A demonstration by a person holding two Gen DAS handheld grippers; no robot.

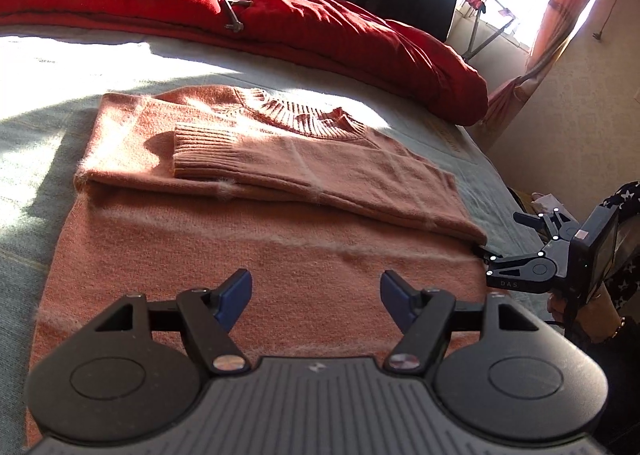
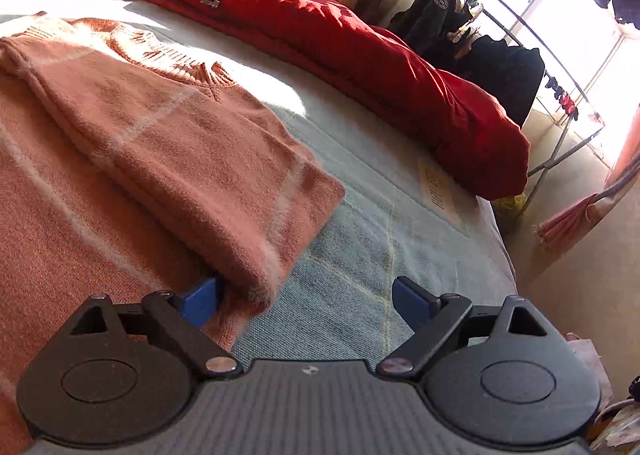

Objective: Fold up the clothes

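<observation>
A salmon-pink knit sweater (image 1: 280,183) lies flat on the bed, its upper part folded over with a ribbed cuff (image 1: 200,153) laid across the chest below the collar (image 1: 308,119). My left gripper (image 1: 316,283) hovers open over the sweater's lower part with nothing between its fingers. My right gripper (image 1: 506,241) sits at the sweater's right edge, held by a hand in a star-patterned sleeve (image 1: 624,211). In the right wrist view the right gripper (image 2: 308,291) stands wide open. The folded corner of the sweater (image 2: 160,143) rests against its left finger (image 2: 200,303), and the other finger is clear of it over the sheet.
The bed has a pale blue-grey sheet (image 2: 360,215). A rolled red duvet (image 1: 280,23) runs along its far side, with a small metal piece on top. Beyond it stands a clothes rack with dark jackets (image 2: 500,55) by a bright window. The bed's right edge drops to the floor (image 2: 560,275).
</observation>
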